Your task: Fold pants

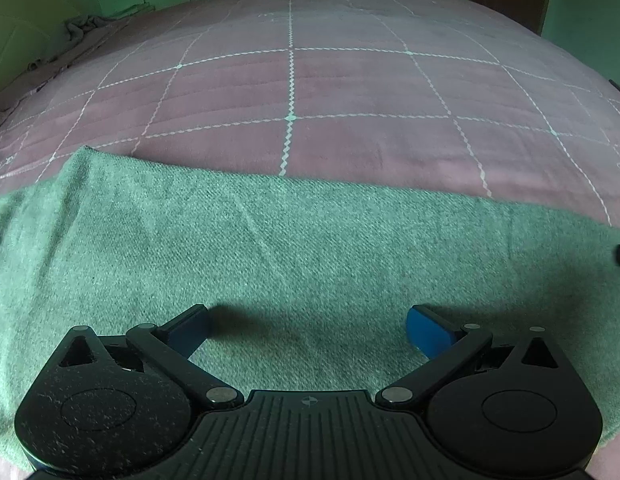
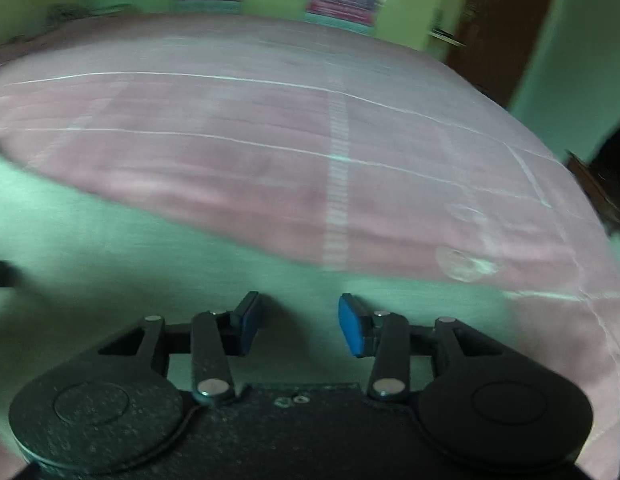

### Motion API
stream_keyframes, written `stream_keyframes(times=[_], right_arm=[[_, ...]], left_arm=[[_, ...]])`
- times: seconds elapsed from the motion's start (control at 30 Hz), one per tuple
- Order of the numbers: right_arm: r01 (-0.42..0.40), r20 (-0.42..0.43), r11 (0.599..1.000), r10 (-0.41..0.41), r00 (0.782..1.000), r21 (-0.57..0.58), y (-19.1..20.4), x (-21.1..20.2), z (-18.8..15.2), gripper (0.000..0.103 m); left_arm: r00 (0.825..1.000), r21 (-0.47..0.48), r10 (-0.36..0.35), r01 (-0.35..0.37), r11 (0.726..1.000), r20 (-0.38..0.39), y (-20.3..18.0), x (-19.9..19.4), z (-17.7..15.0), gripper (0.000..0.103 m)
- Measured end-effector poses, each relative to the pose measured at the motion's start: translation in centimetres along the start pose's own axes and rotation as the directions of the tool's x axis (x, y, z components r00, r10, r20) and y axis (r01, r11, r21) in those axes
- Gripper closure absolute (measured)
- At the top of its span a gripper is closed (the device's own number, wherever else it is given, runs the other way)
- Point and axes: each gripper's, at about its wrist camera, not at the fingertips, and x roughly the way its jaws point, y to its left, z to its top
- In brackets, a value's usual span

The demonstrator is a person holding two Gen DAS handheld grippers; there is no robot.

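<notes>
- Left gripper [image 1: 307,330]: jaws spread wide, blue pads [image 1: 428,330] far apart, nothing pinched; hovering low over green fabric, casting a shadow just ahead.
- Right gripper [image 2: 299,326]: jaws parted, narrower than the left pair, holding nothing; view smeared with motion blur.
- Pants [image 1: 293,248]: green knitted cloth, lying flat as a broad band along the near edge of the bed, beneath both grippers; far edge straight, 1 rounded corner toward the bed's left side.
- Bed cover [image 1: 350,92]: pink quilt with a white grid, bare from the pants to the far edge.
- Crumpled cloth [image 1: 83,26] at the far left corner of the bed, well apart from the pants.
- Dark sliver at the right rim of the left view, probably the other gripper; too small to tell.
- Step in hand, as a judgement: between folds, choosing a grasp.
- Next move likely calls for lowering each gripper to an edge of the pants, closing on cloth only, lifting both evenly to fold.
</notes>
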Motion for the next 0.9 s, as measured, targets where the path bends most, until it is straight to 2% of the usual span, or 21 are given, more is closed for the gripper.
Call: stream_keyframes(times=[0.13,0.3,0.43,0.53,0.63,0.73,0.9], right_arm=[[0.04,-0.028,0.994,-0.037,0.999,0.099,-3.8,-0.4,-0.1,0.064],[-0.056,-0.008,0.965,0.06,0.998,0.256,-6.0,-5.3,-3.2,0.062],[-0.081,-0.017,0.925,0.094,0.995,0.372,-8.0,-8.0,-6.3,0.062],[-0.09,-0.031,0.883,0.117,0.993,0.46,-9.4,-9.4,-7.7,0.057],[-0.115,-0.027,0.825,0.155,0.988,0.553,-10.4,-9.7,-9.0,0.056],[-0.143,-0.018,0.762,0.199,0.98,0.632,-11.0,-8.7,-9.5,0.056],[-0.135,-0.013,0.702,0.202,0.979,0.7,-11.2,-6.9,-9.3,0.059]], left_arm=[[1.0,-0.016,-0.004,0.004,1.0,-0.011,0.2,-0.5,0.0,0.0],[1.0,-0.008,-0.014,0.014,1.0,-0.01,1.1,-1.3,-0.9,0.0],[1.0,-0.006,-0.018,0.018,1.0,-0.014,2.0,-2.1,-1.9,0.0],[1.0,-0.01,-0.019,0.019,1.0,-0.016,2.6,-2.8,-2.8,0.0],[1.0,0.0,-0.023,0.023,1.0,-0.016,2.8,-3.6,-4.0,0.0],[1.0,0.005,-0.025,0.025,1.0,-0.015,2.7,-4.3,-5.0,0.0],[1.0,0.01,-0.025,0.025,1.0,-0.015,1.8,-5.0,-5.5,0.0]])
